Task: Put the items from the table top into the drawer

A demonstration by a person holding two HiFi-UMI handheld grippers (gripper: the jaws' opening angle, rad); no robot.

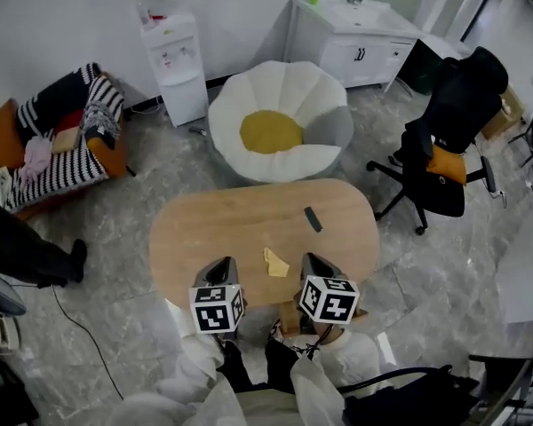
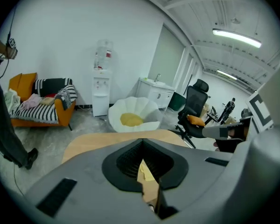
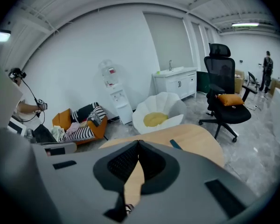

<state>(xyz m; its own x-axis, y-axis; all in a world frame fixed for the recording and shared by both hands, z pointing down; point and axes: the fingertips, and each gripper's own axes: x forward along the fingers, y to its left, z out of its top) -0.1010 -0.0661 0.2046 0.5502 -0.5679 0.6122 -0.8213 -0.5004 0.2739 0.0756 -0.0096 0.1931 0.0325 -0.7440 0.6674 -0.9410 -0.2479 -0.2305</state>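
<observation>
A flat yellow piece (image 1: 275,262) lies near the front edge of the oval wooden table (image 1: 204,229). A small dark bar-shaped item (image 1: 313,218) lies further back to the right. My left gripper (image 1: 222,269) hovers over the front edge just left of the yellow piece, and my right gripper (image 1: 316,265) is just right of it. In the left gripper view the jaws of the left gripper (image 2: 142,143) meet, empty, with the yellow piece (image 2: 146,172) seen behind them. The right gripper (image 3: 139,143) is shut and empty, and the dark item (image 3: 175,144) lies beyond it. No drawer is in view.
Behind the table stands a white petal-shaped chair (image 1: 280,122) with a yellow cushion. A black office chair (image 1: 453,149) is at the right. An orange sofa (image 1: 62,140), a water dispenser (image 1: 173,60) and a white sink cabinet (image 1: 355,34) line the walls. A person's legs (image 1: 27,251) are at the left.
</observation>
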